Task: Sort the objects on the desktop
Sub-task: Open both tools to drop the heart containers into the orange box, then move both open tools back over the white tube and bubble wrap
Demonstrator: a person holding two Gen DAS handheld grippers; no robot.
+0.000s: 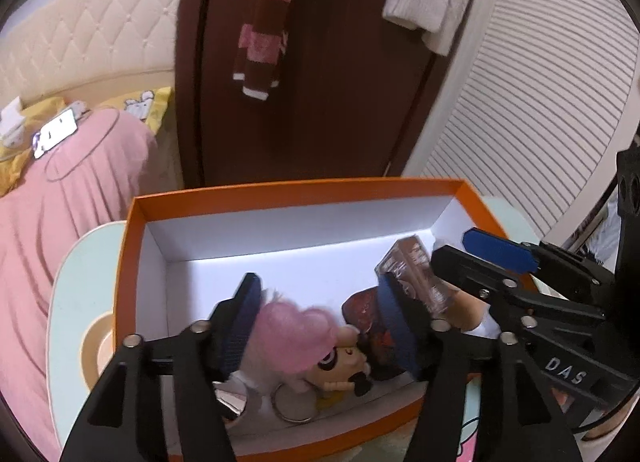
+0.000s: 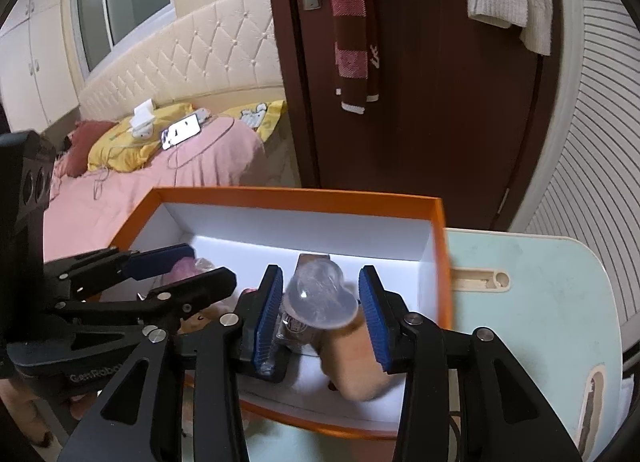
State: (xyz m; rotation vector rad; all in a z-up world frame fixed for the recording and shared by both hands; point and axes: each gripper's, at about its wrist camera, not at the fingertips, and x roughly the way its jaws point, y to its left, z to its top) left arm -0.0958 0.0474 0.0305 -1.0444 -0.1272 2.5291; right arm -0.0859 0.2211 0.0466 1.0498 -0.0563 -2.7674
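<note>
A: What's the left gripper [image 1: 320, 326] doing?

B: Its fingers are spread over the orange box [image 1: 224, 202], and the pink-haired doll keychain [image 1: 304, 346] lies between them on the box floor. The left pad looks to be against the pink hair; the right pad stands clear of it, so nothing is squeezed.

A: And past its right finger?

B: A dark red round item [image 1: 360, 308] sits behind that pad, partly hidden, in the box.

A: Then the right gripper [image 2: 320, 318]?

B: Also spread wide, inside the same box [image 2: 442, 246]. A clear bottle [image 2: 316, 298] stands between its blue pads, leaning toward the left pad; I can't tell whether it touches. A tan object [image 2: 360, 366] lies just below, nearer the right finger.
</note>
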